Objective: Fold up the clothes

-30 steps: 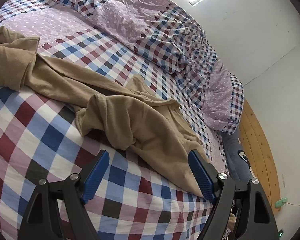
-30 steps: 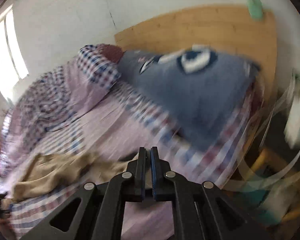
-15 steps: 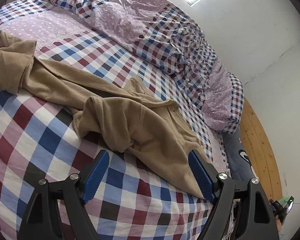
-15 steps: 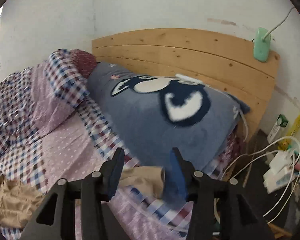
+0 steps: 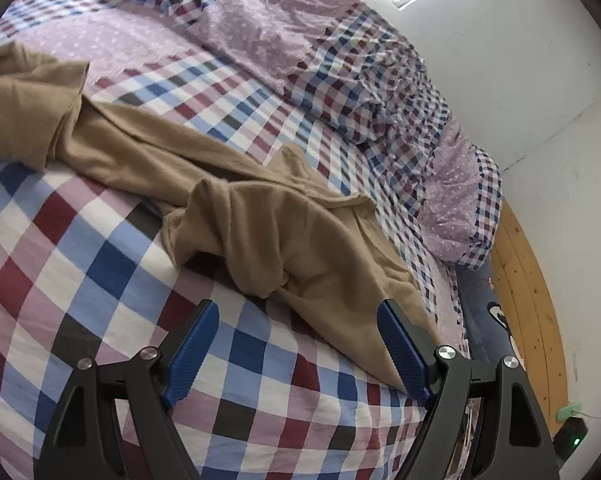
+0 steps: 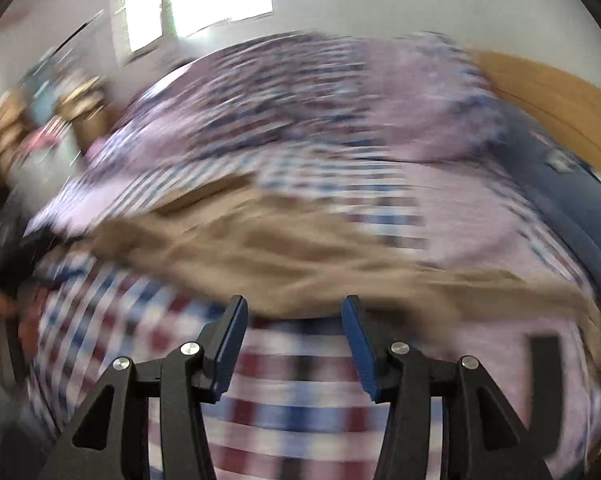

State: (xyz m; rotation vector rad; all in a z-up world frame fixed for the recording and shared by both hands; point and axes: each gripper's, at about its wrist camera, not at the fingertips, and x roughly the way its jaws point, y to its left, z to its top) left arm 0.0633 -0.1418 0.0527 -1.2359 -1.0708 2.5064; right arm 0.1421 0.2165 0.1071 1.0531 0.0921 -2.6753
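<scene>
Left wrist: tan garment [image 5: 260, 232], no legible writing.

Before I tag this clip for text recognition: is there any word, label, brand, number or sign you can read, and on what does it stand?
None can be read.
Blue cushion by the wooden headboard: a dark and white picture, no letters visible.
Tan garment and checked bedsheet: no print or label shows.
Right wrist view: too blurred by motion to read anything.
</scene>
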